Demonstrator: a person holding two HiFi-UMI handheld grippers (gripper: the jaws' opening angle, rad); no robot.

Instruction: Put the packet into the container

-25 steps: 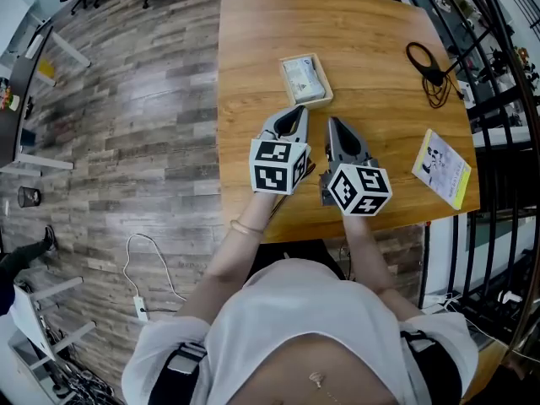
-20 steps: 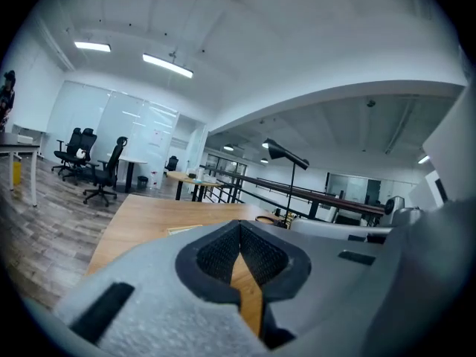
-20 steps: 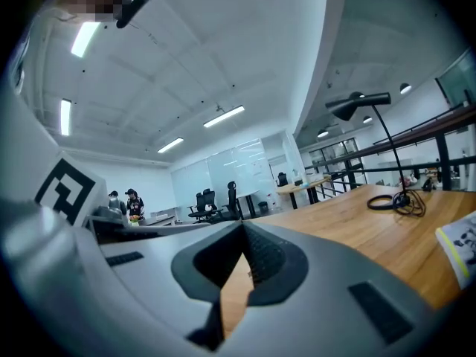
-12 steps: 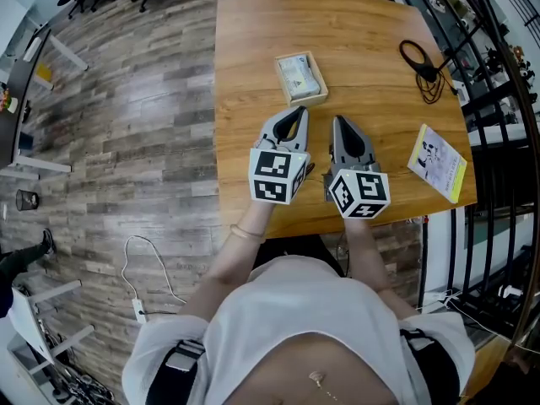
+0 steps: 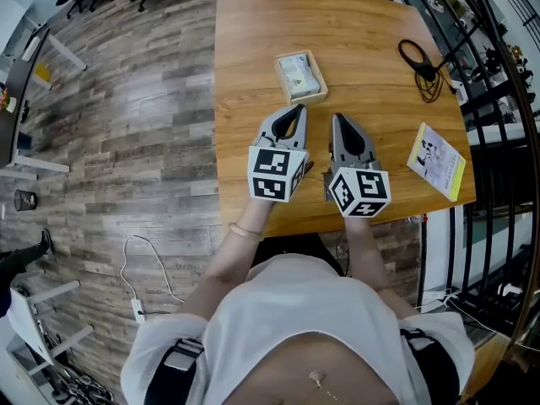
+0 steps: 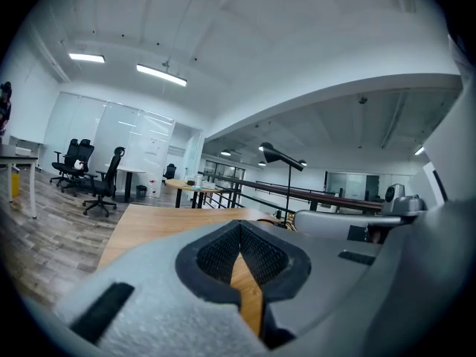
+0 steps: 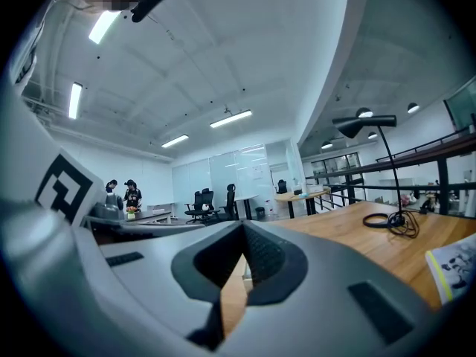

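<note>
A small tan container (image 5: 309, 99) sits on the wooden table (image 5: 253, 49), with a pale packet (image 5: 299, 75) lying inside it. Just short of its near edge, my left gripper (image 5: 297, 108) is held above the table, jaws shut with nothing between them. My right gripper (image 5: 339, 118) hovers beside it to the right, also shut and empty. In the left gripper view the closed tips (image 6: 239, 225) point level over the tabletop. The right gripper view shows its tips (image 7: 243, 225) closed the same way. Neither gripper touches the container.
A coiled black cable (image 5: 422, 66) lies at the table's far right and shows as the cable (image 7: 392, 222) in the right gripper view. A printed booklet (image 5: 438, 162) rests near the right edge. A railing runs along the right side. Wooden floor lies to the left.
Both grippers have shifted slightly and rolled a little, staying side by side near the container. Their jaws stay shut, and the packet stays in the container.
</note>
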